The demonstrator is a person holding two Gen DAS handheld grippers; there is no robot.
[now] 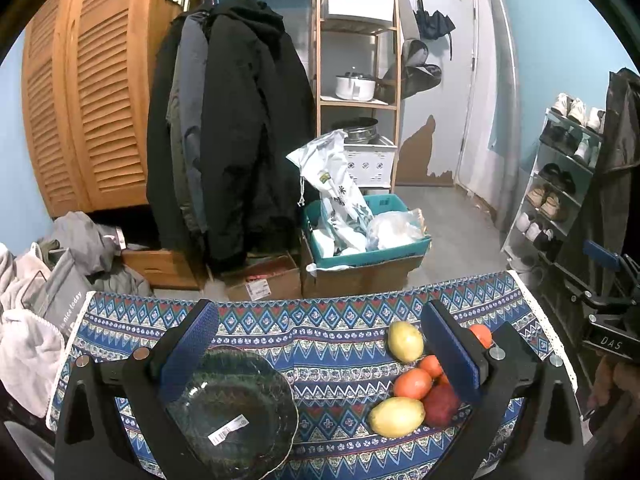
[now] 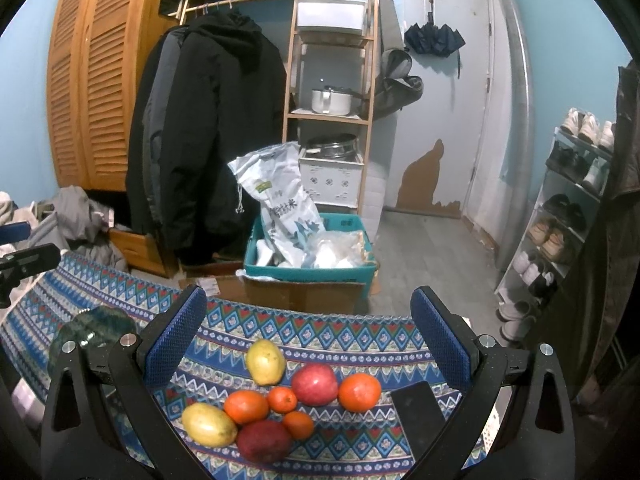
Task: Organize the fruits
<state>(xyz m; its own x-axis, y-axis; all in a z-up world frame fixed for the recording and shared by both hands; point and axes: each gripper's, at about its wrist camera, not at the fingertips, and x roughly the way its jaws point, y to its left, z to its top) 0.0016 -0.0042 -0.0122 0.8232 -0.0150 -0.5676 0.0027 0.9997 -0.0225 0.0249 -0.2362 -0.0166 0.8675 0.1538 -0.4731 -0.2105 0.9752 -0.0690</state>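
A dark glass plate (image 1: 236,412) lies on the patterned tablecloth (image 1: 320,344), under my open, empty left gripper (image 1: 320,360). The fruit pile lies to the plate's right: two yellow mangoes (image 2: 265,361) (image 2: 208,424), two red apples (image 2: 315,384) (image 2: 264,440) and several oranges (image 2: 359,392). My right gripper (image 2: 308,344) is open and empty above the pile. In the left wrist view the nearer mango (image 1: 396,416) and an orange (image 1: 413,383) lie beside the right finger. The plate's edge (image 2: 96,326) shows at the left of the right wrist view.
A black phone (image 2: 418,408) lies on the cloth right of the fruit. Beyond the table's far edge stand cardboard boxes, a teal bin (image 2: 308,268) with bags, hanging coats (image 1: 232,128), a wooden shelf and a shoe rack (image 2: 560,216).
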